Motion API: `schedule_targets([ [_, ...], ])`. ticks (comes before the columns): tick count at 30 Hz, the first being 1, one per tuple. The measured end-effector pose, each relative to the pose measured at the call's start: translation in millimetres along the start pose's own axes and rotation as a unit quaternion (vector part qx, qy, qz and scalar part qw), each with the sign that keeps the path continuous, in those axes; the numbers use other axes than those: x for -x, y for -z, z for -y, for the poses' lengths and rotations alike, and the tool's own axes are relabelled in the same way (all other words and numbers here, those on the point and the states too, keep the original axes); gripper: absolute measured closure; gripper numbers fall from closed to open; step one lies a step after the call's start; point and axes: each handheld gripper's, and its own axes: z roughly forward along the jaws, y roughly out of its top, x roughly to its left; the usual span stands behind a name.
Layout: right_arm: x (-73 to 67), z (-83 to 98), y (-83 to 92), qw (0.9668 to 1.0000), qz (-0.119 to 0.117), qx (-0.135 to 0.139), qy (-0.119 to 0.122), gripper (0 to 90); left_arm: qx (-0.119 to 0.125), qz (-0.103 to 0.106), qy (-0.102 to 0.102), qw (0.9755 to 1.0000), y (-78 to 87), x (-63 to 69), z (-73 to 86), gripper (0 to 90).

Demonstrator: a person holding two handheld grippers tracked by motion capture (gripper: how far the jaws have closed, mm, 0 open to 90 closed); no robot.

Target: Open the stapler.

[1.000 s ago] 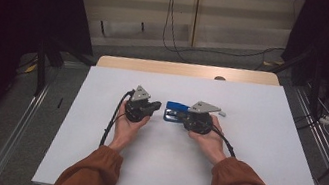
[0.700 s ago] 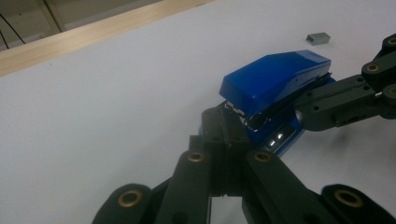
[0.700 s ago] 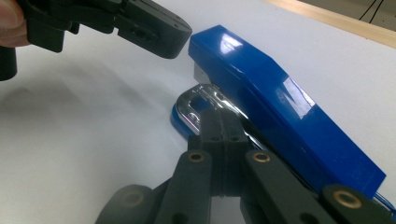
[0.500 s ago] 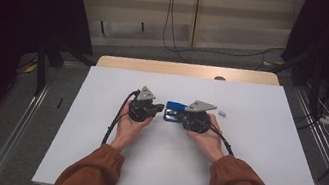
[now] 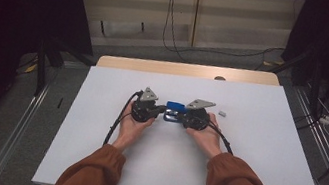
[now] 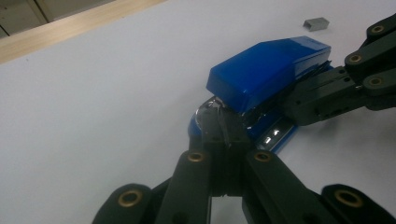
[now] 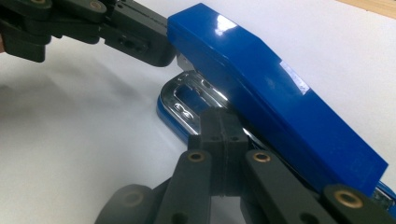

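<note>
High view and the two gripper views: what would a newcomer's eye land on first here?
The blue stapler at the middle of the white table, its top raised off its shiny base. The left hand-held gripper and the right hand-held gripper meet it from opposite sides, each with jaws shut and tips against its metal parts under the top. A small grey strip of staples lies just to the right.

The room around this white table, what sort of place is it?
Probably a lab or workshop set up for recording. A person works a blue stapler with a handheld gripper in each hand, cables trail over the bare floor, and metal rails flank the white table.
</note>
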Motion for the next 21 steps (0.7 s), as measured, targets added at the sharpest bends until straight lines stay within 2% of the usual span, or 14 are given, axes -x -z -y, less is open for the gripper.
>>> schedule_targets([
  [6, 0.7, -1.3, 0.4, 1.0, -0.002, -0.007, -0.006, 90.0, -0.005, -0.011, -0.01, 0.9999, -3.6, 0.3, 0.0, 90.0],
  [8, 0.6, -1.4, 0.4, 1.0, -0.001, -0.007, -0.005, 90.0, -0.003, -0.009, -0.009, 0.9999, -3.6, -0.1, -0.3, 90.0],
  [10, 0.0, -1.4, 0.4, 1.0, 0.001, -0.007, -0.002, 90.0, 0.007, 0.002, -0.007, 1.0, -1.1, -1.1, -0.8, 90.0],
  [12, -0.4, -1.3, 0.3, 1.0, 0.002, -0.006, -0.002, 90.0, 0.005, 0.001, -0.008, 1.0, -0.4, -0.3, -1.3, 90.0],
  [13, -0.6, -1.1, 0.2, 1.0, 0.003, -0.005, -0.005, 90.0, 0.004, -0.01, -0.012, 0.9999, 0.1, 2.4, -2.5, 90.0],
  [16, -2.2, -1.4, -0.4, 0.9999, 0.006, -0.005, -0.009, 90.0, 0.009, -0.005, -0.002, 0.9999, -0.6, 1.0, -1.3, 90.0],
  [21, -2.8, -1.6, -0.5, 0.9999, 0.008, -0.005, -0.007, 90.0, 0.011, -0.005, -0.001, 0.9999, -0.8, 0.5, -1.5, 90.0],
])
